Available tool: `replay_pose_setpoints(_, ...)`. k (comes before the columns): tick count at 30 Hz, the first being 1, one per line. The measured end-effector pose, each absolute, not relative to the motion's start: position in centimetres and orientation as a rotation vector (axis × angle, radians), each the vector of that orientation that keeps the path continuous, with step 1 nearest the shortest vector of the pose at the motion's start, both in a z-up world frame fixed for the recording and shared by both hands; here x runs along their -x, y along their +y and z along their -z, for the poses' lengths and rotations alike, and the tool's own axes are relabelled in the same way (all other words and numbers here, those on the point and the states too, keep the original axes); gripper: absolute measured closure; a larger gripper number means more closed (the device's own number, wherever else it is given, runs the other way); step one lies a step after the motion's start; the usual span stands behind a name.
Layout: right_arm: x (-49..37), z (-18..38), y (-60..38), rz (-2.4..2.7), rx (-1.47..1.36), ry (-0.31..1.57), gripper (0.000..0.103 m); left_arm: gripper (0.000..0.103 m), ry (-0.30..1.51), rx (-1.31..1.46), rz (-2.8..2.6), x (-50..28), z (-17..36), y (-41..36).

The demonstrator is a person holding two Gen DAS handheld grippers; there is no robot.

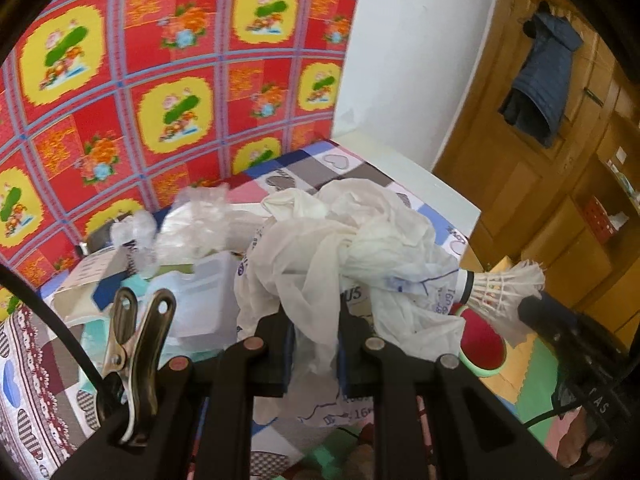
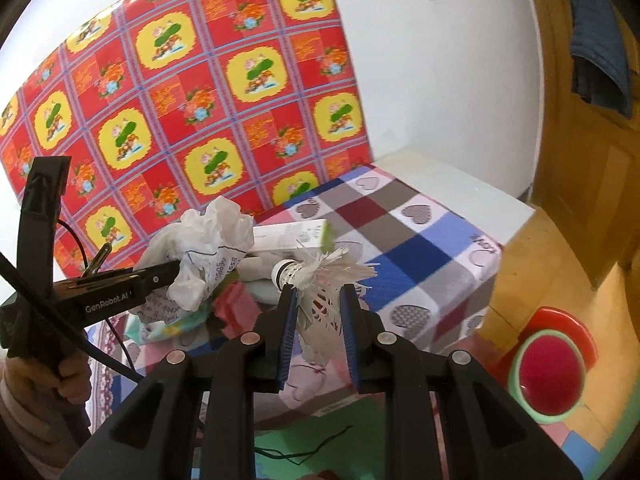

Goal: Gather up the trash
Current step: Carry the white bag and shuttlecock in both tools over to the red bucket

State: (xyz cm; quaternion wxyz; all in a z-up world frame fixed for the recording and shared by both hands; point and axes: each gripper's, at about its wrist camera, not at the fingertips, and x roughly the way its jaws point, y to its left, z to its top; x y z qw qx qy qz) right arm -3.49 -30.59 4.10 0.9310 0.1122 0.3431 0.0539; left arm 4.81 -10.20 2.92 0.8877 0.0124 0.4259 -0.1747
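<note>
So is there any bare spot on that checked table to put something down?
Yes: the checked cloth lies bare on the side toward the wooden door, past the green-ended box. The side by the red patterned wall is crowded with wrappers and clear plastic.

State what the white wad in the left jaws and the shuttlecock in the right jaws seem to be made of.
Wad: thin plastic film, probably a bag; slightly see-through, softly crumpled, with blue print.
Shuttlecock: white feathers or plastic imitation, frayed at the tips; smooth white cap with a dark band, core material not visible.
</note>
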Motion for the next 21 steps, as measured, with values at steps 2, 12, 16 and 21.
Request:
replay_pose_setpoints(2,3.9,-4.0,-31.8,-0.094,-0.241,0.705,0.080,0.086,0.890,-0.037,0.377,-4.6,-2.8,-11.5)
replay_pose_setpoints(12,5.3,-3.5,-37.6,-0.021,-0.282,0.710,0.080,0.086,0.912,-0.065,0.442,-4.0,-2.3,-17.6)
replay_pose_setpoints(16,6.0,-3.0,-39.8,0.012,-0.295,0.716,0.080,0.086,0.919,-0.082,0.472,-3.9,-1.8,-20.6)
replay_pose_setpoints(21,7.0,-2.1,-42.9,0.056,-0.308,0.731,0.080,0.086,0.929,-0.124,0.515,-3.4,-1.1,-24.3)
